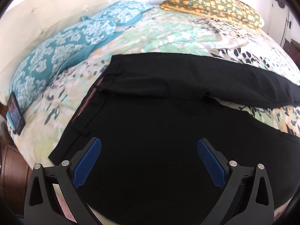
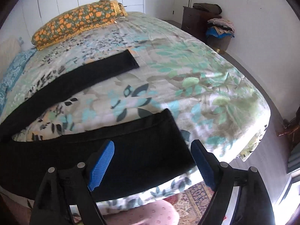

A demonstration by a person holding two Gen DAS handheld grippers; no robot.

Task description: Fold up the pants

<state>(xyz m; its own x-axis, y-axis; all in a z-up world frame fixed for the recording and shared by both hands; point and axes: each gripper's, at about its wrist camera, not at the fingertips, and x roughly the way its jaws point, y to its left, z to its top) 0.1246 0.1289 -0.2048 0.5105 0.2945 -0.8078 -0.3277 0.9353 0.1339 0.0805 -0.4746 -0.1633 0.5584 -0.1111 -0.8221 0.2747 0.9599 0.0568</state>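
Black pants [image 1: 150, 112] lie flat on the floral bedspread [image 1: 159, 35], waistband to the left and the two legs spread apart to the right. My left gripper [image 1: 149, 146] is open and empty, hovering over the seat near the waistband. In the right wrist view the near leg [image 2: 131, 150] ends at its hem close to the bed's front edge, and the far leg [image 2: 84, 76] runs off to the back. My right gripper [image 2: 152, 148] is open and empty above the near leg's hem.
Teal patterned pillows [image 1: 56, 52] and a phone [image 1: 16, 113] lie at the left. An orange-flowered folded blanket [image 2: 78, 22] lies at the far side. A dresser [image 2: 198, 20] and laundry basket [image 2: 221, 35] stand by the wall. A rug [image 2: 187, 200] covers the floor below the bed's edge.
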